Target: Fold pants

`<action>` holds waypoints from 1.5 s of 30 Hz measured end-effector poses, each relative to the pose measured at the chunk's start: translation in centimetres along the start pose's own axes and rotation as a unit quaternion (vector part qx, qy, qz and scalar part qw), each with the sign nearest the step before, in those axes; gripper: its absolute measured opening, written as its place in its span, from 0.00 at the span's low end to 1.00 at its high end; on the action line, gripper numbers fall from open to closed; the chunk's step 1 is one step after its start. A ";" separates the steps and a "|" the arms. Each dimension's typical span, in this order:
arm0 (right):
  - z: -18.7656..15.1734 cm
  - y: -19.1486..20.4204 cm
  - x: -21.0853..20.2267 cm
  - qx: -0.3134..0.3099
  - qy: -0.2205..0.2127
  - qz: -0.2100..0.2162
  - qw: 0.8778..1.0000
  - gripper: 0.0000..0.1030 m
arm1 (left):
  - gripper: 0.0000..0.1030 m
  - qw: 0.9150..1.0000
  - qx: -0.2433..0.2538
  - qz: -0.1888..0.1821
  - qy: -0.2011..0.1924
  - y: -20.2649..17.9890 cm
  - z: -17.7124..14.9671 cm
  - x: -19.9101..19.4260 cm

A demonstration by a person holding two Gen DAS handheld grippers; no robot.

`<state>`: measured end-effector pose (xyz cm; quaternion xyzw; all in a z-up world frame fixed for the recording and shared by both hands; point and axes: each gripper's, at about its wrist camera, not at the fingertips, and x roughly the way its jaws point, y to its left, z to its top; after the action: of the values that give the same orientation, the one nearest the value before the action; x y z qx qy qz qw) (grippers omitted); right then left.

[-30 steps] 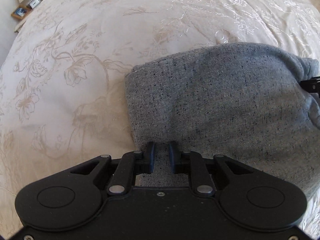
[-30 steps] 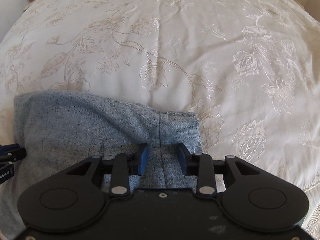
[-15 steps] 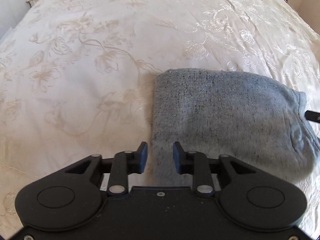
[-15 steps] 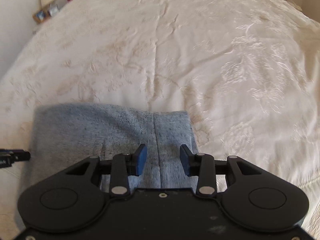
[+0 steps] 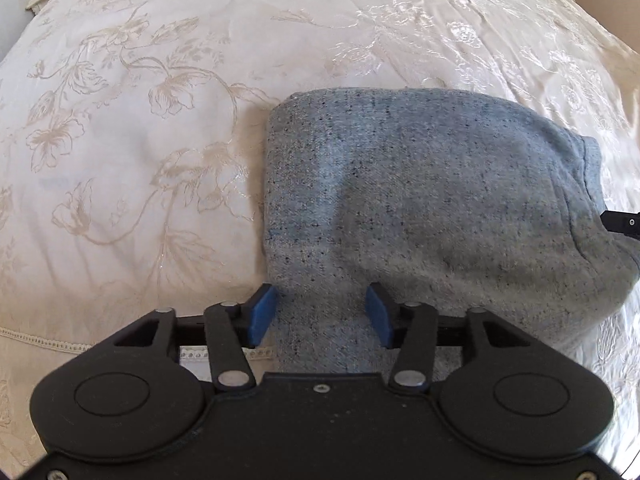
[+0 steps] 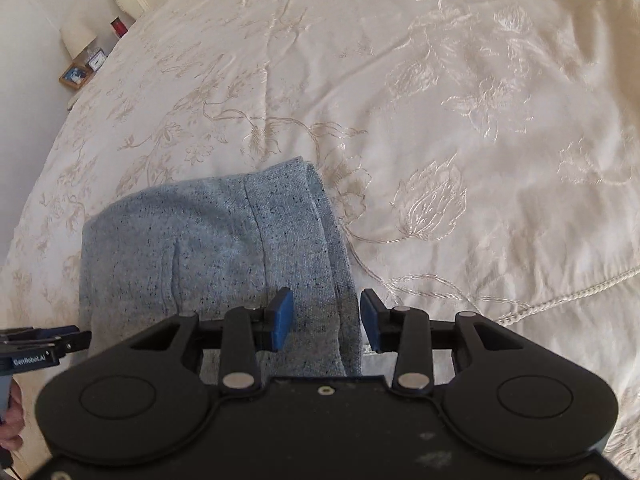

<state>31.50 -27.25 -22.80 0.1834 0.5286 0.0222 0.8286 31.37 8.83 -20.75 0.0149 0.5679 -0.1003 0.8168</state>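
1. The folded grey pants (image 5: 420, 200) lay on the bed's cream embroidered bedspread (image 5: 140, 140), close to the bed's near edge, as a compact rectangular bundle.
2. The left tongs (image 5: 322, 318) stood spread, having just been opening; the bundle's near left corner sat between the blue pads (image 5: 262, 314), which did not press on it.
3. The right tongs (image 6: 326, 320) were also spread, their jaws having just widened a little; the bundle's right edge with its ribbed band lay between the pads (image 6: 282, 318), cloth untouched by either pad as far as could be seen.
4. Seen from the right wrist, the left tongs' tip (image 6: 44, 344) showed at the bundle's left side; seen from the left wrist, the right tongs' tip (image 5: 624, 222) showed at the bundle's right side.
5. The bundle's far fold ran straight, its left edge was clean, and its right end was rounded with a seam.
6. Bare bedspread spread wide beyond the pants, to the left and to the right.
7. A corded trim (image 6: 560, 296) marked the near edge of the bedspread.
8. A bedside stand with a lamp (image 6: 78, 42) and a picture frame (image 6: 75, 75) stood well apart, at the far left corner.
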 end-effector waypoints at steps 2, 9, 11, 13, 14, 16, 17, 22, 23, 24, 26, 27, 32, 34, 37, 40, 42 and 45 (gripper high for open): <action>0.4 -0.8 1.0 0.020 0.004 0.019 1.000 0.40 | 0.62 1.000 -0.010 -0.007 0.004 0.6 0.2 0.4; 1.1 -2.2 3.3 0.054 0.020 0.082 0.995 0.45 | 0.73 0.999 -0.028 -0.029 0.016 1.9 0.7 1.5; 1.2 -1.4 4.0 0.047 0.034 0.109 0.992 0.56 | 0.76 0.999 -0.023 -0.028 0.015 1.8 0.7 1.6; 1.2 0.2 4.7 0.016 0.033 0.099 0.994 0.62 | 0.79 0.999 -0.021 -0.026 0.015 1.6 0.9 1.8; 1.1 0.9 5.0 0.001 0.030 0.092 0.995 0.64 | 0.81 0.999 -0.023 -0.026 0.015 1.6 1.0 1.9; 1.0 1.6 5.4 0.001 0.023 0.083 0.996 0.66 | 0.84 0.999 -0.029 -0.023 0.014 1.4 1.3 2.3; 1.1 1.6 5.3 0.011 0.023 0.082 0.996 0.67 | 0.84 0.999 -0.035 -0.025 0.014 1.4 1.4 2.4; 1.8 0.0 4.6 0.058 0.052 0.107 0.991 0.60 | 0.61 0.996 -0.067 -0.062 0.021 2.1 1.7 2.5; 1.9 0.0 4.3 0.054 0.051 0.104 0.992 0.49 | 0.46 0.995 -0.069 -0.069 0.021 2.0 1.8 2.3; 2.0 0.2 3.9 0.044 0.048 0.099 0.993 0.39 | 0.23 0.996 -0.070 -0.054 0.017 1.9 1.9 1.8; 2.1 1.1 3.0 0.025 0.035 0.091 0.995 0.29 | 0.16 0.998 -0.058 -0.028 0.009 1.3 2.0 0.9; 2.2 1.5 2.2 0.016 0.027 0.088 0.996 0.27 | 0.14 0.998 -0.056 -0.022 0.001 1.0 1.9 0.3; 1.7 3.6 -1.3 0.002 -0.015 0.083 0.996 0.23 | 0.12 0.998 -0.050 -0.018 -0.043 0.3 1.5 -3.2; 1.6 4.5 -2.7 -0.006 -0.026 0.079 0.997 0.22 | 0.12 0.997 -0.049 -0.019 -0.056 0.0 1.4 -4.6; 1.2 5.6 -4.7 -0.017 -0.035 0.078 0.996 0.22 | 0.12 0.996 -0.042 -0.006 -0.077 -0.2 1.2 -6.6; 0.8 6.7 -6.2 -0.019 -0.034 0.085 0.996 0.22 | 0.12 0.995 -0.054 -0.003 -0.084 0.9 0.8 -8.5; 0.7 8.1 -6.7 -0.026 -0.031 0.088 0.995 0.22 | 0.12 0.994 -0.064 0.002 -0.084 2.1 0.3 -9.5; 0.2 10.6 -7.1 -0.037 -0.025 0.095 0.994 0.22 | 0.12 0.993 -0.076 0.012 -0.087 4.3 -0.4 -10.6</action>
<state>30.25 -19.06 -13.06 0.2020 0.4868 0.1159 0.8419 28.16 14.62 -11.39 -0.0491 0.5009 -0.0483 0.8628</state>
